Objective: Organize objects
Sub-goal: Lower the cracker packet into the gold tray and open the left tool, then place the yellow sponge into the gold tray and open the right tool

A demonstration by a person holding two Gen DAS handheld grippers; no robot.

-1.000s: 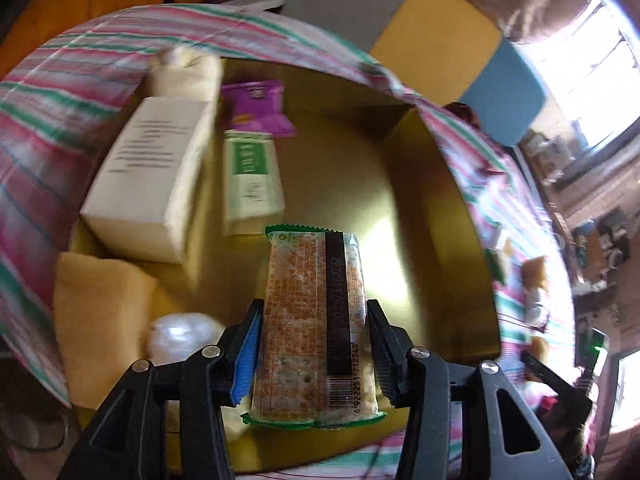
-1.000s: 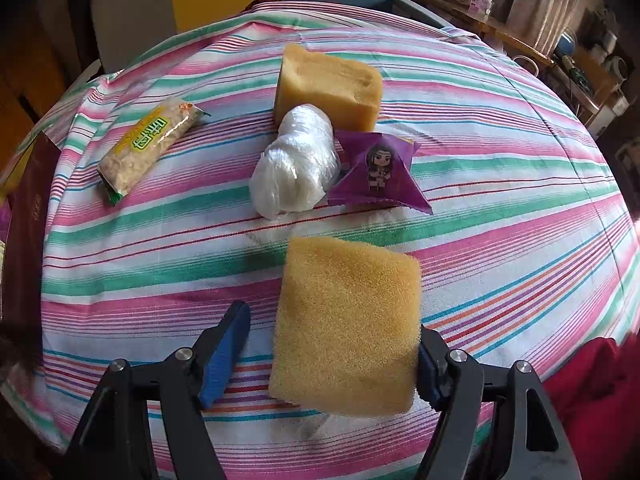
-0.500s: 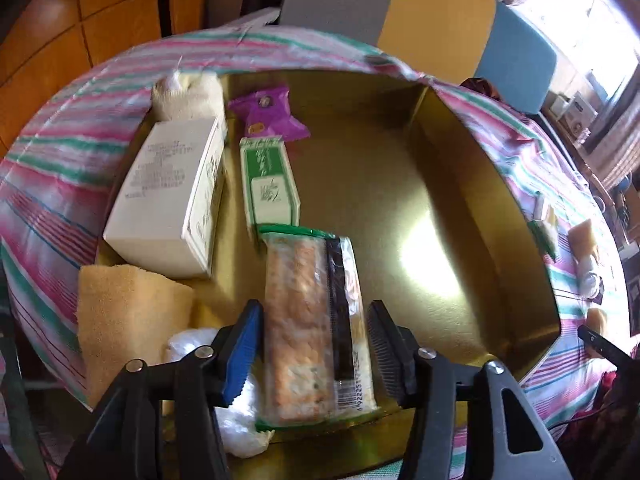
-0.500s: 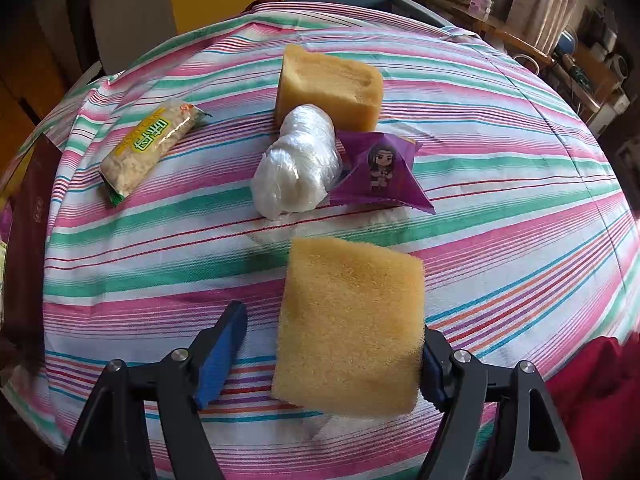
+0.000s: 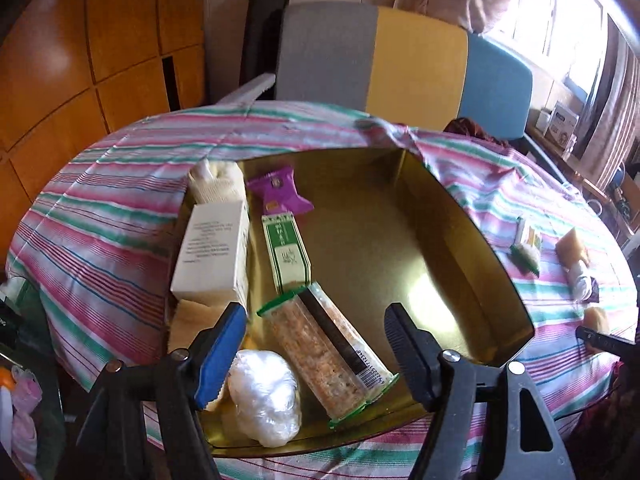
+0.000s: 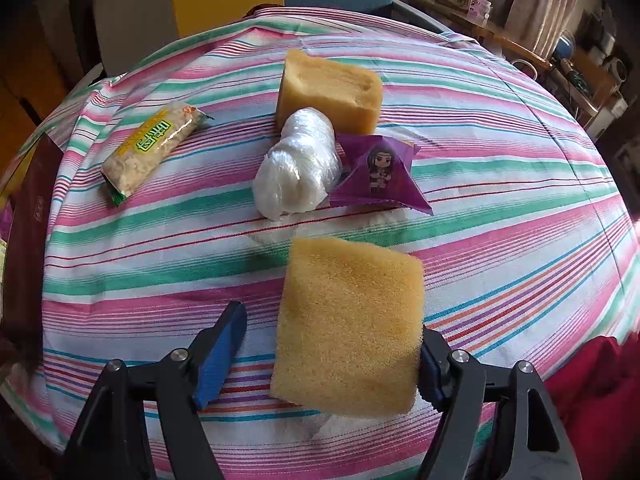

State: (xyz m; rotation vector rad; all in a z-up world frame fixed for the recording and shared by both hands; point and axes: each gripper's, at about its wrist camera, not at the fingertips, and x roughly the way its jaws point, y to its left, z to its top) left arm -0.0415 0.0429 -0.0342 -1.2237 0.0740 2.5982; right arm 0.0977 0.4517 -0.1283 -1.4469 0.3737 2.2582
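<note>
the cracker packet (image 5: 330,352), which was clamped between the fingers of the left gripper (image 5: 310,342) a second ago, is now seen lying released on the floor of the gold tray (image 5: 460,240), angled toward its near edge. the left fingers are being opened wide and are held apart from the packet on both sides, with nothing gripped; the gripper has been lifted and drawn back, so more of the tray and the striped tabletop (image 5: 120,208) is shown than before. beside the packet a white plastic-wrapped bundle (image 5: 266,396) is seen, and farther in, a white box (image 5: 214,254), a green sachet (image 5: 286,256), a purple packet (image 5: 278,196) and a cloth roll (image 5: 218,180) are unmoved.

at the right gripper (image 6: 332,346) almost nothing has been changed: the yellow sponge (image 6: 350,328) is still touched by the right finger only, while the left finger (image 6: 222,354) is kept clear of it, so the fingers are held open. the second sponge (image 6: 332,88), wrapped bundle (image 6: 298,168), purple character packet (image 6: 380,170) and snack bar (image 6: 154,148) are left where they lay.
</note>
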